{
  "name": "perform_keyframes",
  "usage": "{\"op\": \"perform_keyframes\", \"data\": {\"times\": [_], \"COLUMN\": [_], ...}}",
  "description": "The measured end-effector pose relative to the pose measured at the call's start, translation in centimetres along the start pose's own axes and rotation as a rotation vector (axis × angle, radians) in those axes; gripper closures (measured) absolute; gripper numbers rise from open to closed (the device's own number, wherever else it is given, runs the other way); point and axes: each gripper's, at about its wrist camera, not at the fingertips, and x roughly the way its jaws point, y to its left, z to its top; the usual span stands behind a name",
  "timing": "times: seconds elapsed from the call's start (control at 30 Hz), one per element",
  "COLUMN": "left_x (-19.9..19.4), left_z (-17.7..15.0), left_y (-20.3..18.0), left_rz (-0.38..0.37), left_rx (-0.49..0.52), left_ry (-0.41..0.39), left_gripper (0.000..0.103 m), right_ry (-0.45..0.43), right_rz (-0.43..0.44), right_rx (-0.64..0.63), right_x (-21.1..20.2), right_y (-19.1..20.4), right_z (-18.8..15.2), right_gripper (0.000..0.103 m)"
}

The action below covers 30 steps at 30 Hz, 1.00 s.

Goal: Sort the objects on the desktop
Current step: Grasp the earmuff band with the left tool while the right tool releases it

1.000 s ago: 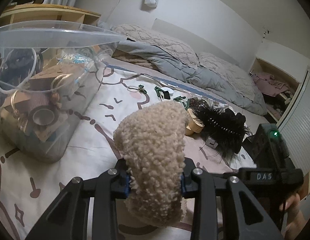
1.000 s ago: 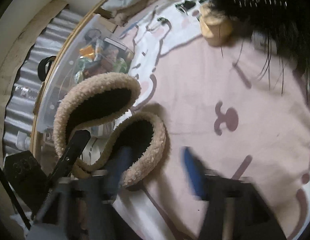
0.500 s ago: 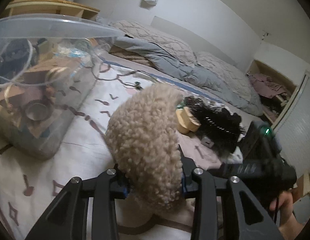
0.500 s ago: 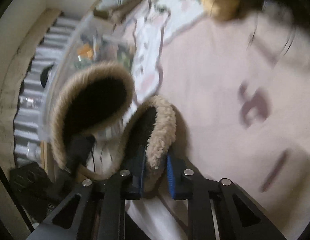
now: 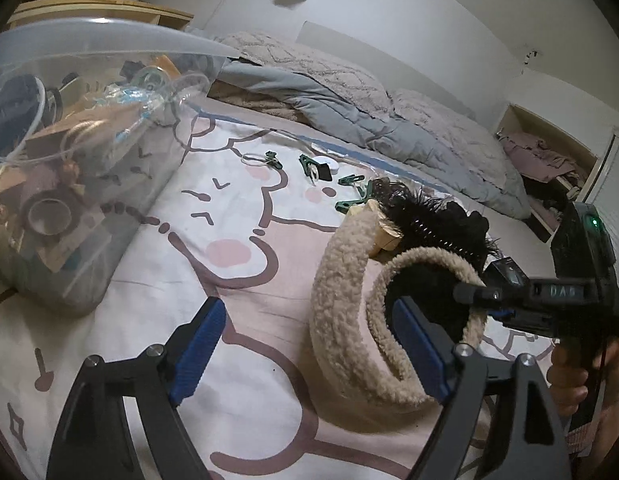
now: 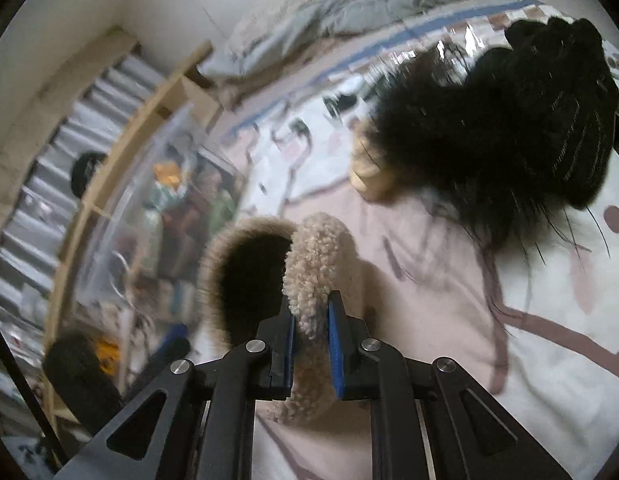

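A beige fleece headband (image 5: 341, 300) stands on edge on the patterned bedsheet. My right gripper (image 6: 312, 344) is shut on its fleece band (image 6: 317, 272); the gripper's body also shows in the left wrist view (image 5: 549, 292). My left gripper (image 5: 309, 344) is open and empty, its right finger just in front of the headband. A clear plastic bin (image 5: 69, 160) full of small items sits at the left. A black feathery hair piece (image 5: 429, 216) (image 6: 509, 120) and a tan clip (image 5: 383, 236) lie behind the headband.
Several green clips (image 5: 349, 192) and a white ring (image 5: 253, 159) lie on the sheet farther back. A grey quilt (image 5: 369, 120) is bunched along the wall. A wooden shelf (image 6: 129, 152) stands behind the bin.
My left gripper has opened and let go of the headband. My right gripper has closed on the headband and now holds it.
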Motion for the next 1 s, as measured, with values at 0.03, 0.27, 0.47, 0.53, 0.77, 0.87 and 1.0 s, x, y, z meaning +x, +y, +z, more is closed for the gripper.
{"op": "perform_keyframes", "data": {"times": [0.03, 0.27, 0.47, 0.53, 0.77, 0.87, 1.0], "left_x": [0.2, 2.5, 4.7, 5.1, 4.7, 4.4, 4.6], "left_z": [0.0, 0.5, 0.8, 0.6, 0.2, 0.0, -0.2], "left_y": [-0.1, -1.3, -2.3, -2.4, -2.4, -3.1, -3.3], "left_rz": [-0.003, -0.049, -0.044, -0.030, -0.015, -0.025, 0.039], "left_rx": [0.001, 0.028, 0.069, 0.079, 0.098, 0.131, 0.171], "left_ry": [0.004, 0.030, 0.067, 0.083, 0.085, 0.076, 0.081], "left_gripper": [0.017, 0.020, 0.049, 0.064, 0.079, 0.079, 0.084], "right_ry": [0.006, 0.005, 0.006, 0.007, -0.038, -0.051, -0.075], "right_rz": [-0.022, -0.136, -0.138, -0.135, -0.007, 0.006, -0.013], "right_rx": [-0.017, -0.107, -0.129, -0.145, -0.074, -0.057, -0.037], "right_x": [0.0, -0.2, -0.2, -0.1, -1.6, -2.4, -3.2], "right_y": [-0.1, -0.5, -0.7, -0.4, -0.8, -1.1, -1.6], "right_z": [-0.1, -0.3, 0.0, 0.0, 0.9, 1.5, 2.2], "right_gripper": [0.088, 0.088, 0.088, 0.088, 0.086, 0.083, 0.045]}}
